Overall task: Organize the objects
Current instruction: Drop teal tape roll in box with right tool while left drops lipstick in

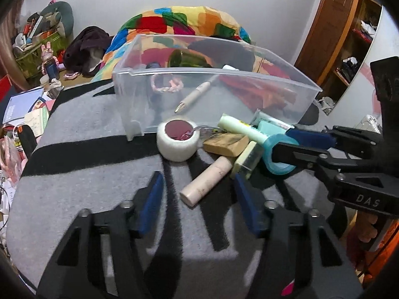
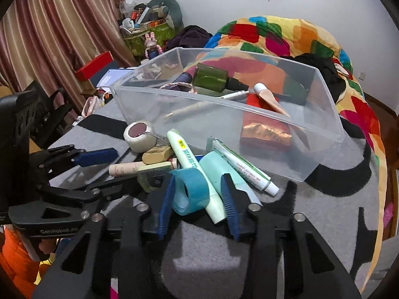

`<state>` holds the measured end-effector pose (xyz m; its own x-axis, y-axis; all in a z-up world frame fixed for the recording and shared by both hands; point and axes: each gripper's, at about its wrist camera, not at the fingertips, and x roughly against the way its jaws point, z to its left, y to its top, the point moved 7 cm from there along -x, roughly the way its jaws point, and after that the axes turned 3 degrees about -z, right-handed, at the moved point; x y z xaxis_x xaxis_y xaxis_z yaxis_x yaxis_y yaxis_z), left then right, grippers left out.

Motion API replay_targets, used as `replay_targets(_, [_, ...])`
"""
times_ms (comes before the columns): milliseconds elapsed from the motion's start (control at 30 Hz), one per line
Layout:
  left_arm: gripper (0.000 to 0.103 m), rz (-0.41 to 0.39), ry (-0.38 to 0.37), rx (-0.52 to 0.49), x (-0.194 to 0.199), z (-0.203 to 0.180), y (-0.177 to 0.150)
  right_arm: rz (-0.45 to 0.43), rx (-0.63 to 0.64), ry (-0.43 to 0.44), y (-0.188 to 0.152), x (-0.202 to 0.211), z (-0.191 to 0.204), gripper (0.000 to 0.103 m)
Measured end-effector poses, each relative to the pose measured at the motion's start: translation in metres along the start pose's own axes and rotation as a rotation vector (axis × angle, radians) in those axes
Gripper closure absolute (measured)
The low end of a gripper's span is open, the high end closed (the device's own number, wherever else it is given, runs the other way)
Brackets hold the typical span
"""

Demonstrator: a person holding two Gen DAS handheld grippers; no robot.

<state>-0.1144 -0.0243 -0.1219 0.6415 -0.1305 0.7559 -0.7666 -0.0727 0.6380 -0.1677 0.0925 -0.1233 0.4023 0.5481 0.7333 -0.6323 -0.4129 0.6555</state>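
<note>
A clear plastic bin (image 1: pixel 139 99) (image 2: pixel 324 134) stands on a grey and black blanket and holds a green bottle (image 2: pixel 212 78), pens, a red packet and a bracelet. In front of it lies a pile: white tape roll (image 1: pixel 178 140) (image 2: pixel 139 135), tan eraser (image 1: pixel 225 144), beige tube (image 1: pixel 205 183), pale green tube (image 2: pixel 187 154), white toothpaste tube (image 2: pixel 242 165). My right gripper (image 2: pixel 198 191) (image 1: pixel 281 147) straddles a blue tape roll (image 2: pixel 190 191) (image 1: pixel 274 154), jaws apart around it and the pale green tube. My left gripper (image 1: pixel 198 194) is open around the beige tube's near end.
A colourful quilt (image 2: pixel 286 35) lies behind the bin. Books and clutter (image 1: pixel 25 114) sit at the left, with striped curtains (image 2: pixel 62 25) beyond. A wooden wardrobe (image 1: pixel 336 25) stands at the right.
</note>
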Motion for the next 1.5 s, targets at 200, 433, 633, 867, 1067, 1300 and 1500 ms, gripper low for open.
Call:
replay_targets(200, [0.077, -0.02, -0.009, 0.004, 0.005, -0.003, -0.004, -0.017, 0.002, 0.022, -0.002, 0.006, 0.005, 0.086])
replay_targets(433, [0.084, -0.033, 0.014, 0.011, 0.027, 0.0, -0.023, -0.03, -0.035, 0.04, -0.008, 0.017, 0.002, 0.087])
replay_targets(633, [0.085, -0.03, 0.014, -0.012, 0.039, -0.001, -0.034, -0.027, -0.066, 0.063, -0.017, 0.029, -0.001, 0.087])
replay_targets(867, [0.08, -0.035, 0.024, -0.024, 0.025, -0.001, -0.023, -0.036, -0.112, 0.066, -0.023, 0.037, -0.007, 0.086])
replay_targets(1067, [0.085, -0.063, 0.051, -0.062, 0.015, -0.009, -0.015, -0.041, -0.127, 0.067, -0.021, 0.039, -0.01, 0.086])
replay_targets(1300, [0.089, -0.104, 0.039, -0.062, 0.033, -0.018, -0.01, -0.108, -0.149, 0.061, -0.001, 0.052, -0.019, 0.086])
replay_targets(1500, [0.089, -0.187, 0.021, -0.039, 0.061, -0.019, 0.015, -0.163, -0.171, 0.052, 0.023, 0.057, -0.024, 0.087])
